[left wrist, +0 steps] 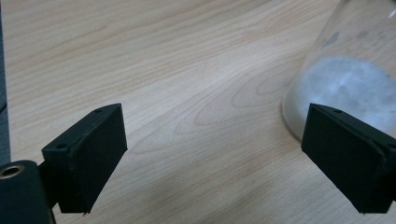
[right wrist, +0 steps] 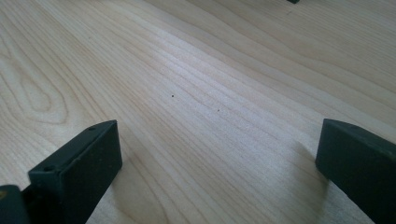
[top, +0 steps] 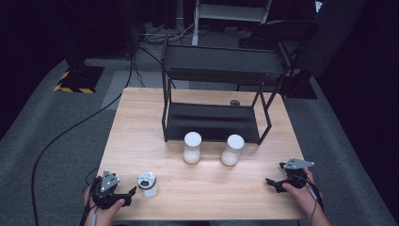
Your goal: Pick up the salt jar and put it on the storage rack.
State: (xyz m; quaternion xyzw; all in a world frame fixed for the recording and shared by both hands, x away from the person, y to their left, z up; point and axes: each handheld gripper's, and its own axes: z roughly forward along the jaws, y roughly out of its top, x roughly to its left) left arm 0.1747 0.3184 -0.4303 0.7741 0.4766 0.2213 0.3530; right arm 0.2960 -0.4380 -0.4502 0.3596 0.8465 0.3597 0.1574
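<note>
Three small jars of white powder stand on the wooden table [top: 141,122]. Two capped white jars [top: 192,147] [top: 232,149] stand side by side in front of a black two-tier rack [top: 216,89]. A third clear jar [top: 147,184], seen from above with a dark top, stands near the front left. My left gripper [top: 126,195] rests just left of that jar, open; in the left gripper view the jar [left wrist: 348,79] stands beyond the right jaw, not between the pads. My right gripper [top: 273,184] lies open at the front right over bare wood [right wrist: 205,102].
The rack's lower shelf [top: 211,121] sits on the table's far half, its upper shelf [top: 221,61] above. A small dark round object [top: 235,102] lies behind the rack. Grey carpet and cables surround the table; a chair stands beyond.
</note>
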